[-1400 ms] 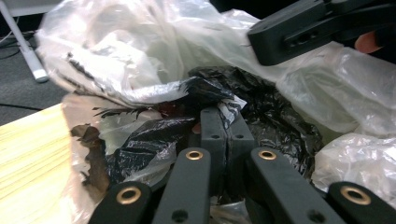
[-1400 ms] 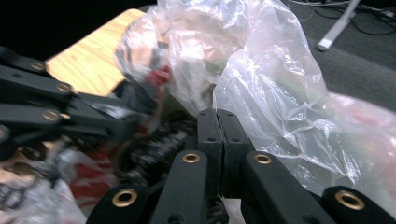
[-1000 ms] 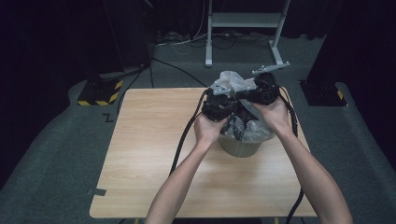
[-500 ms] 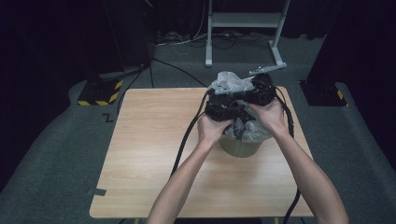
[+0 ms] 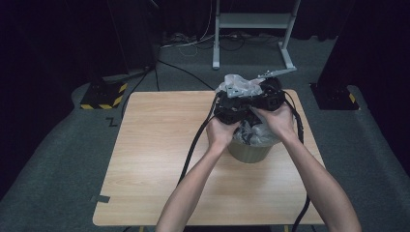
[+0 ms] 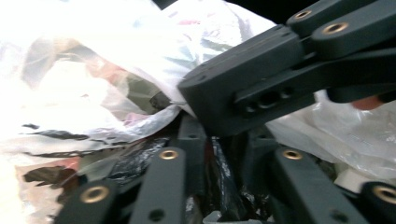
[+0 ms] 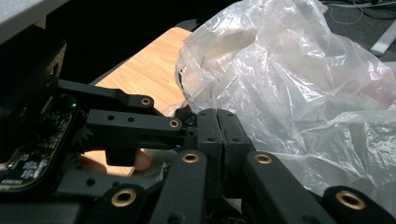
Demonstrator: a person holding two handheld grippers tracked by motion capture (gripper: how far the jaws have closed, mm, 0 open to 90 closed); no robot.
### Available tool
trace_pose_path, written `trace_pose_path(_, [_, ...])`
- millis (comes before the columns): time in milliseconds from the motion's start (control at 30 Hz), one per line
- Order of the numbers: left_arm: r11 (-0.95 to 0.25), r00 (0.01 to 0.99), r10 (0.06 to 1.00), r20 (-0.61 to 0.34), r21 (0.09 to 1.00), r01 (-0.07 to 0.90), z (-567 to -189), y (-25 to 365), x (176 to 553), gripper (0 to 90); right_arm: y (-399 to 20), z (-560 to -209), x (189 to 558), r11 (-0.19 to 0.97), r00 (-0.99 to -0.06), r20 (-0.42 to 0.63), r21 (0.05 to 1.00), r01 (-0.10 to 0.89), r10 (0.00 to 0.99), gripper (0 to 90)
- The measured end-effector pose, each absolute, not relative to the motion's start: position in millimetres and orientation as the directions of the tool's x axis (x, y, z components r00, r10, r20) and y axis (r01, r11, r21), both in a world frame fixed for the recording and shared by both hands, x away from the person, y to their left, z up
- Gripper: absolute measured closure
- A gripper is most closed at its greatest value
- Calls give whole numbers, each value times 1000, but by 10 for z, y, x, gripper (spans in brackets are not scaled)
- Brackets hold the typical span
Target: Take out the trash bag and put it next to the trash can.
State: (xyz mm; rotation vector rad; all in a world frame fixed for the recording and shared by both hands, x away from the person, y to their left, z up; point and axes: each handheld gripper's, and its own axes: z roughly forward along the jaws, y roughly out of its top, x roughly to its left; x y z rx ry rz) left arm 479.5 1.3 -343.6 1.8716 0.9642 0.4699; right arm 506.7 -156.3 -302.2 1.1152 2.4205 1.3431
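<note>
Forearms: two, entered from the near table edge and met over the bin.

Left gripper (image 5: 231,112): held low at the bin's near left rim. Its jaws had just been closing; crumpled black film was seen between them in the left gripper view, but whether the pads pressed on it could not be told.

Right gripper (image 7: 216,122): jaws brought flat together, with a fold of the clear plastic bag (image 7: 299,79) seemingly pinched at the tips.

Bin (image 5: 249,151): a round, pale container, stood on the wooden table (image 5: 159,145) right of centre, toward the far edge, lined with the bag, which was bunched up above the rim.

Beyond the table: a grey metal stand (image 5: 251,29) and floor cables were noted.
</note>
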Motion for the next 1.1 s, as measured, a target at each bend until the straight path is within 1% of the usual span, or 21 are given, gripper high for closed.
trace_pose_path(33, [-254, 613, 788, -62, 874, 415, -3443, 12, 4797, 791, -1568, -3025, 5070, 319, -709, 213, 781, 536, 672, 862])
trace_pose_path(133, [-264, 611, 790, -50, 872, 413, -3447, 7, 4798, 816, -1575, -3028, 5073, 314, -706, 214, 783, 537, 675, 841])
trace_pose_path(200, [-267, 613, 789, -50, 869, 416, -3453, 9, 4809, 850, -1588, -3031, 5080, 308, -702, 216, 785, 538, 679, 814])
trace_pose_path(233, [-269, 616, 786, -53, 868, 417, -3457, 13, 4816, 879, -1599, -3034, 5084, 305, -698, 214, 785, 539, 683, 782])
trace_pose_path(267, [-269, 617, 785, -58, 865, 423, -3461, 12, 4820, 879, -1599, -3034, 5084, 305, -698, 214, 785, 539, 683, 782])
trace_pose_path(300, [-276, 619, 784, -53, 862, 424, -3457, 10, 4823, 885, -1608, -3030, 5082, 300, -693, 209, 789, 536, 690, 743])
trace_pose_path(333, [-276, 619, 784, -53, 862, 424, -3457, 10, 4823, 886, -1608, -3030, 5082, 300, -693, 209, 789, 536, 690, 743])
trace_pose_path(467, [-286, 620, 783, -46, 859, 425, -3435, 9, 4818, 889, -1617, -3002, 5061, 300, -676, 172, 799, 521, 717, 622])
trace_pose_path(533, [-285, 621, 782, -50, 858, 427, -3427, 18, 4817, 889, -1636, -2982, 5039, 292, -668, 149, 815, 501, 729, 530])
trace_pose_path(700, [-278, 624, 779, -59, 860, 428, -3403, 50, 4802, 889, -1744, -2904, 4963, 272, -642, 111, 841, 467, 759, 394])
trace_pose_path(800, [-277, 629, 775, -60, 863, 423, -3385, 63, 4786, 889, -1816, -2893, 4940, 252, -625, 111, 850, 462, 773, 378])
trace_pose_path(1100, [-279, 645, 762, -57, 869, 408, -3330, 98, 4738, 894, -2092, -2953, 4812, 214, -603, 109, 872, 439, 791, 383])
